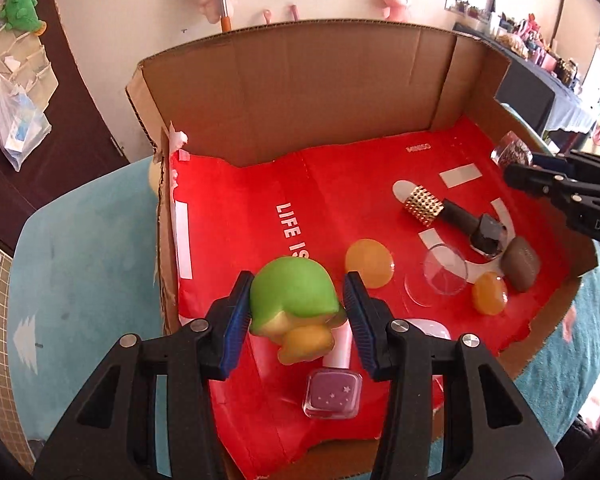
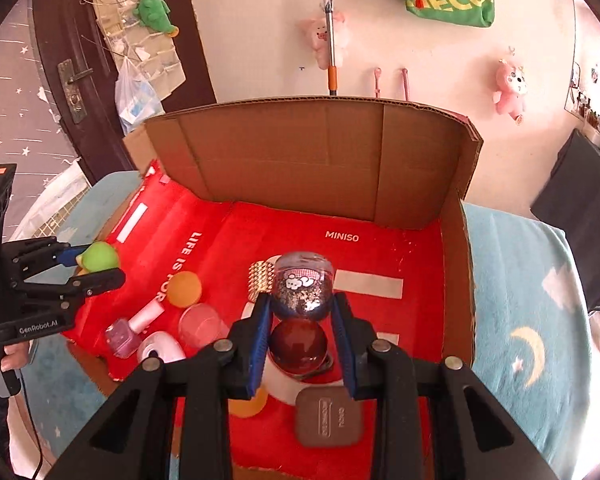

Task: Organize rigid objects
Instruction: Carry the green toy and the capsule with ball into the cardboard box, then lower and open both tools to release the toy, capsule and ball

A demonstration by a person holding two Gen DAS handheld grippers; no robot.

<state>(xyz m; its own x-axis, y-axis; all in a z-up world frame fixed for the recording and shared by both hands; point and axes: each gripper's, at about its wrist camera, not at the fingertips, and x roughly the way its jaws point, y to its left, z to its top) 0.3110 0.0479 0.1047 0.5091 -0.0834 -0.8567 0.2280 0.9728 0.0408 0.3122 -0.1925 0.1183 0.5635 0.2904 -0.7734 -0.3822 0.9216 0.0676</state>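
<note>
Over the red-lined cardboard box [image 1: 300, 92], left hand-held gripper [image 1: 298, 304] clamps a green toy [image 1: 292, 292]; right hand-held gripper [image 2: 300, 312] clamps a glitter jar [image 2: 302, 284].

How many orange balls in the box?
2. One orange ball lies mid-box beside the "LIFE IS" print; the other orange ball sits near the right, by the grey compact. The grippers may hide more.

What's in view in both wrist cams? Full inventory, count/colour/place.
Cardboard box: 1, brown with red floor, on blue cloth.
Toy: 1, green and yellow, in left gripper.
Glitter jar: 1, clear, in right gripper.
Nail polish: 1, purple, near edge.
Gold-capped bottle: 1, dark, lying right.
Orange balls: 2, centre and right.
Clear lid: 1, centre-right.
Grey case: 1, near right.
Left gripper: shut on toy.
Right gripper: shut on jar.
</note>
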